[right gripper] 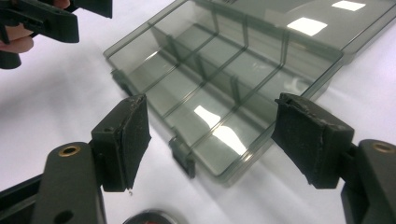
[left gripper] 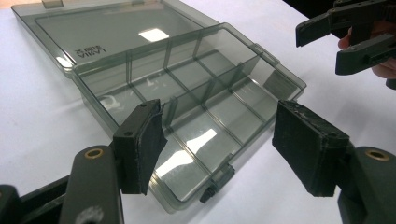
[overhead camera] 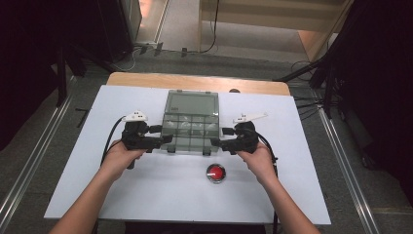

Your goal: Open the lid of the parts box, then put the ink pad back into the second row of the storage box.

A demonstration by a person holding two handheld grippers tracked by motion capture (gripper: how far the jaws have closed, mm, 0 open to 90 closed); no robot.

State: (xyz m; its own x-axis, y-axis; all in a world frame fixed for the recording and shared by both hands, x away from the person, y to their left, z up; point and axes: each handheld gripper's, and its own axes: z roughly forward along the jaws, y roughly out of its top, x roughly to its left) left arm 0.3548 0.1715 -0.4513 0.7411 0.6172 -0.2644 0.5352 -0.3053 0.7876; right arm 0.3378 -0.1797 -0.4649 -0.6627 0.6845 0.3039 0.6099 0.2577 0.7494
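Observation:
A smoky clear compartment box [overhead camera: 190,130] lies open in the middle of the white table top, its lid [overhead camera: 191,103] folded flat behind it. Its several compartments look empty. My left gripper [overhead camera: 164,140] sits at the box's front left corner, jaws open and nothing between them. My right gripper [overhead camera: 217,143] sits at the front right corner, also open and empty. In the left gripper view my left gripper [left gripper: 224,142] frames the box [left gripper: 140,60] and its front latch [left gripper: 219,183], with the right gripper [left gripper: 348,39] beyond. In the right gripper view my right gripper [right gripper: 212,137] frames the box's near corner [right gripper: 224,173].
A round red-topped metal object [overhead camera: 215,172] lies on the white table top [overhead camera: 146,195] in front of the box, near my right hand. The table's wooden far edge [overhead camera: 146,78] is behind the lid. Dark stands and cables flank the table.

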